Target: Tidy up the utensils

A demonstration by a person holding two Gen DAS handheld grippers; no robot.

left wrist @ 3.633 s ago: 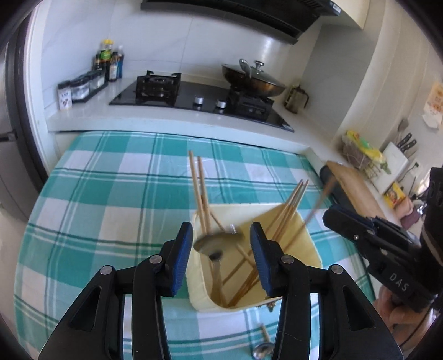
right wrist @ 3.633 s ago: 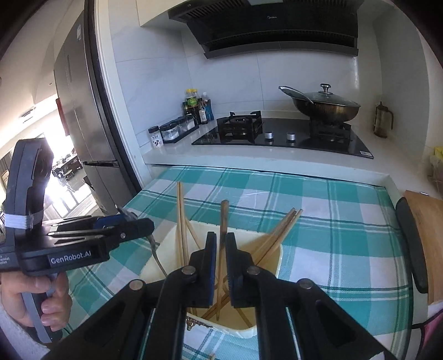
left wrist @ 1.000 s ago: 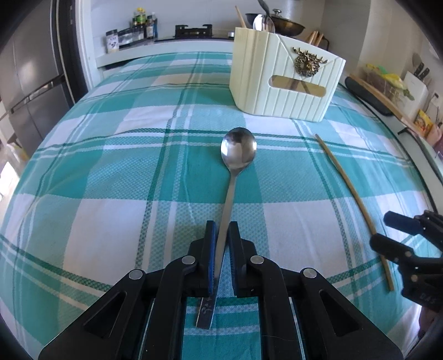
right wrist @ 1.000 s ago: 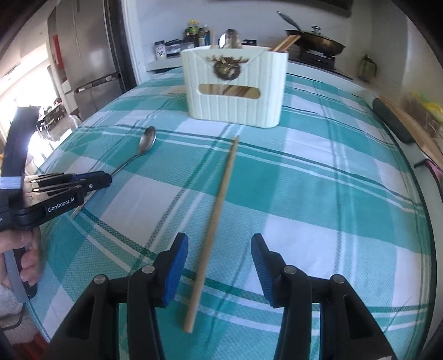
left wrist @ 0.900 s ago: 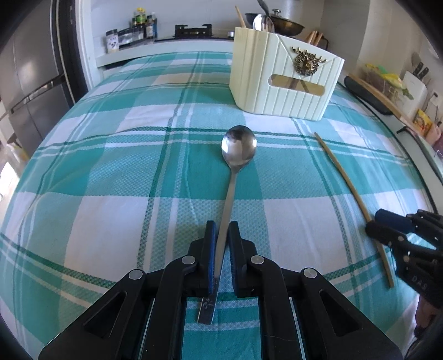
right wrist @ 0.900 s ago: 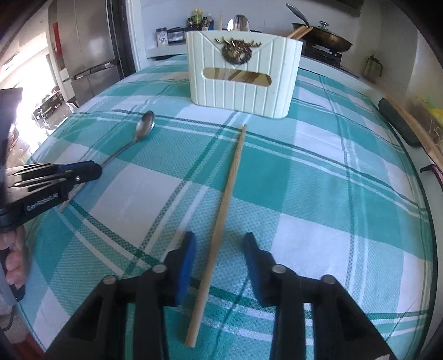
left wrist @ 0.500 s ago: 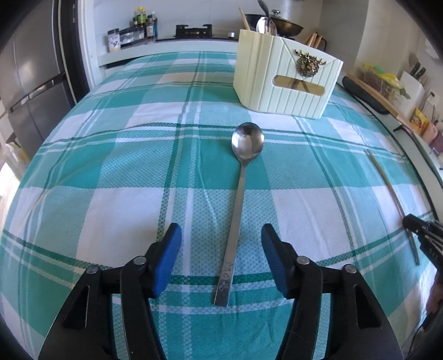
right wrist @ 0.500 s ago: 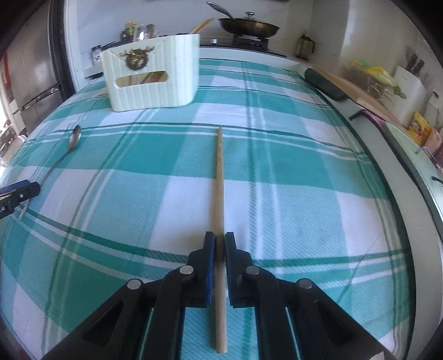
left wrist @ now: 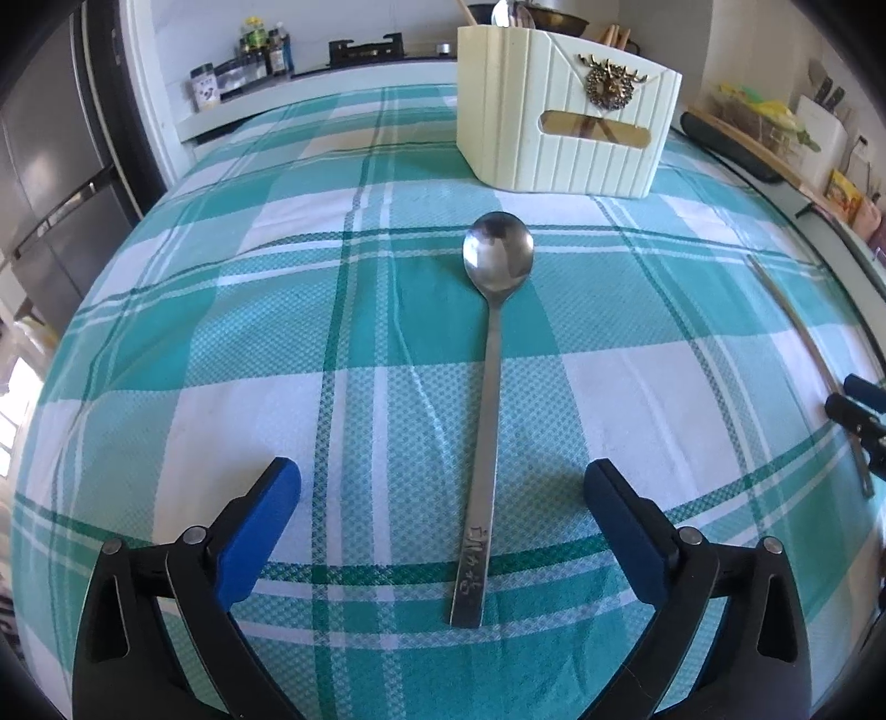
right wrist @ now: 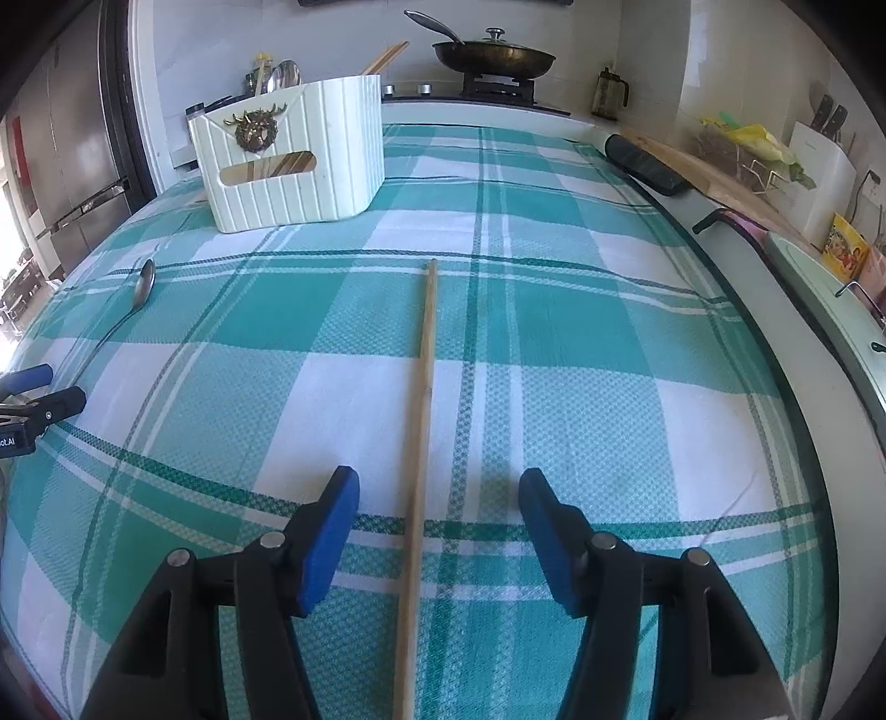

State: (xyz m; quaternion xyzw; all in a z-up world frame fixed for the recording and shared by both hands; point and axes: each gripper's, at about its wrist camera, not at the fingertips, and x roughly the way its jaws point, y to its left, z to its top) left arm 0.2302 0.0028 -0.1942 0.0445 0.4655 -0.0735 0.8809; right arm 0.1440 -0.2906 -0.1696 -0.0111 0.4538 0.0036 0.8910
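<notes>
A teal-and-white checked cloth (right wrist: 581, 343) covers the worktop. Behind it a white counter carries a gas hob (left wrist: 365, 47), a lidded wok (right wrist: 493, 52) and spice jars (left wrist: 243, 61). White tiled walls; a steel fridge (right wrist: 72, 144) stands left. Bright daylight.
</notes>
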